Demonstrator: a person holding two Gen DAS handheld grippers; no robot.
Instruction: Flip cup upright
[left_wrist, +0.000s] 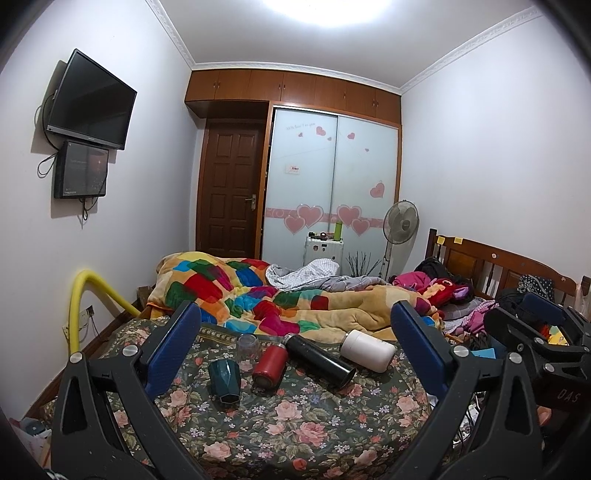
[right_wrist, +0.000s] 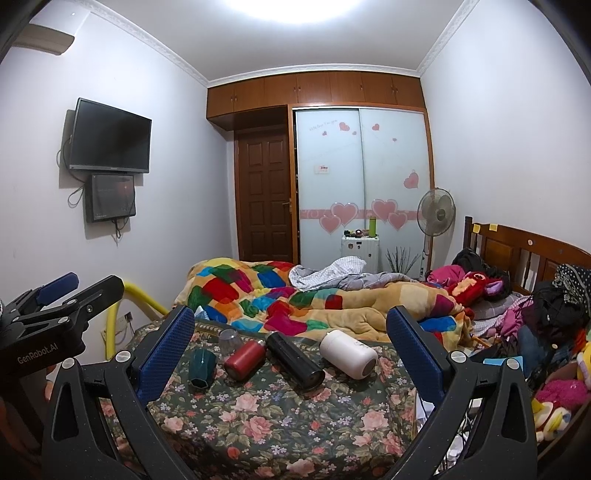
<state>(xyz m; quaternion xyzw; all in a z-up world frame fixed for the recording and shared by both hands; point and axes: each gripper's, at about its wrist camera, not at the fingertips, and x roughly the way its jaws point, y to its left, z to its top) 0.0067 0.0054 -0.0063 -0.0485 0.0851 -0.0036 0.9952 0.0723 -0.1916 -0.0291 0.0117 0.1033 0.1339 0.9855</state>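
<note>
White-walled bedroom (left_wrist: 480, 147): wooden door (left_wrist: 231, 199) beside heart-decorated wardrobe (left_wrist: 332, 177), wall television (left_wrist: 90, 99)

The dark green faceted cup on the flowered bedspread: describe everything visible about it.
The dark green faceted cup looks like glazed ceramic, with angular sides and a hexagonal end facing the camera. It lies tipped over on the flowered bedspread, left of the red bottle and in front of the clear glass. Nothing grips it; contact with its neighbours cannot be judged.

Five vessels are spread across the floral cover. Teal faceted cup (left_wrist: 224, 382) is inverted, nearest left. Clear glass (left_wrist: 248, 345) is just behind it, also inverted. Red flask (left_wrist: 270, 365), black flask (left_wrist: 320, 360) and white bottle (left_wrist: 367, 349) are lying on their sides to the right.
</note>
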